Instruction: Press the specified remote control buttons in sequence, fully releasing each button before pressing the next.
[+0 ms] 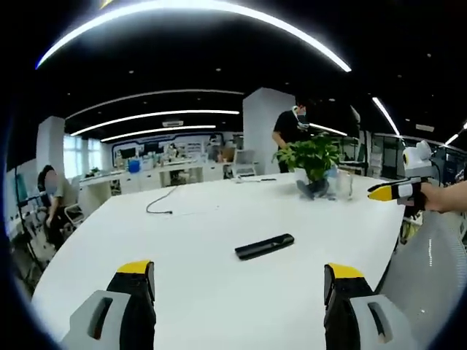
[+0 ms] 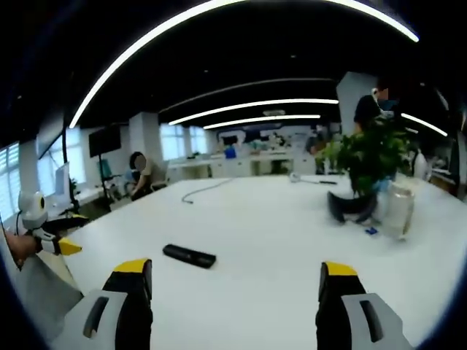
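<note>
Behind the work lay an open office with long ceiling lights, desks along the far wall and people at a distance. Closer in, a big white table (image 1: 219,219) carried the task's thing: a slim black remote control (image 1: 264,246), lying flat and alone near the middle of the bare top. In the left gripper view it sat ahead of the jaws and a little toward the right jaw; in the right gripper view the remote control (image 2: 189,255) lay ahead and toward the left jaw. A potted plant (image 1: 315,164) and a clear jar (image 2: 396,210) stood farther back, well apart from it, and a loose cable (image 1: 162,203) trailed across the far side.

The left gripper (image 1: 239,281) hung above the near edge with its jaws spread wide and nothing between them. The right gripper (image 2: 235,281) was likewise wide apart and empty; from the left gripper view it showed at the right, held in a hand (image 1: 445,197) off the table's edge.

By the look of it, the remote would be light, stiff plastic, likely to skid on the smooth top under a sideways push. Steadying it across its narrow sides near one end seemed wise, while the other jaw tip pressed straight down. Its buttons were too small to make out.
</note>
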Available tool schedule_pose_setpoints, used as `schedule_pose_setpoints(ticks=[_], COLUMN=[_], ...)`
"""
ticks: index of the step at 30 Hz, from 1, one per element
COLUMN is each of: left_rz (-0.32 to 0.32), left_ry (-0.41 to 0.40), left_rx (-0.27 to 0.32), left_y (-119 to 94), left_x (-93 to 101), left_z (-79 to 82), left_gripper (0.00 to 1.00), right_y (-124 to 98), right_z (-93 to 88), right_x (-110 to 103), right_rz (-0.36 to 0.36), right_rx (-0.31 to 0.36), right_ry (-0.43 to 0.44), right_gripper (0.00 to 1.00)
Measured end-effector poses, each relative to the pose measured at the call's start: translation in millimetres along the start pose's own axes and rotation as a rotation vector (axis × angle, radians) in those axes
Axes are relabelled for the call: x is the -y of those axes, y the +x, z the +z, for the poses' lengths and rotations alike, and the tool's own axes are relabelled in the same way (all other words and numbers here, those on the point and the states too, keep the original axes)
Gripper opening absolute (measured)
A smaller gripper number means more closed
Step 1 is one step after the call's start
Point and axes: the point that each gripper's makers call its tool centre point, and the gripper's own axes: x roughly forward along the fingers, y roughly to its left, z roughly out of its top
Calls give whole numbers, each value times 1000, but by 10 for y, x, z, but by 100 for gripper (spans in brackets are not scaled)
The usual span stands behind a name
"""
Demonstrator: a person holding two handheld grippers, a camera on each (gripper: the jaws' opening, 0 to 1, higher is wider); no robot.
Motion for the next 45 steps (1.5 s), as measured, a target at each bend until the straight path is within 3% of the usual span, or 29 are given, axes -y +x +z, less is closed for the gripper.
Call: schedule_pose_setpoints(ticks=[3, 7, 14, 21, 23, 26, 33, 41, 45], left_rz=[-27, -9, 53, 92, 90, 95, 107, 110, 119], left_ry=[-6, -12, -48, -71, -75, -88, -60, -63, -44], left_rx=[-19, -3, -2, 36, 39, 28, 15, -10, -21], left_y=[5, -10, -53, -90, -86, -75, -65, -35, -35], left_x=[49, 7, -137, -208, -204, -206, -204, -205, -209], left_z=[-37, -9, -19, 42, 48, 28, 19, -17, -35], left_gripper=[100, 100, 100, 100, 100, 100, 99, 99, 98], right_y=[-15, -15, 46, 45, 43, 36, 44, 55, 60], right_z=[5, 16, -5, -78, -108, -74, -84, -96, -127], right_x=[-13, -64, -369, -513, -498, -443, -323, -305, -368], right_rz=[-11, 3, 118, 190, 207, 227, 224, 206, 237], right_rx=[1, 7, -23, -63, -74, -40, -37, -50, -68], right_ry=[5, 26, -23, -70, -64, -25, 31, -29, -38], right_gripper=[94, 93, 96, 93, 91, 92, 89, 92, 91])
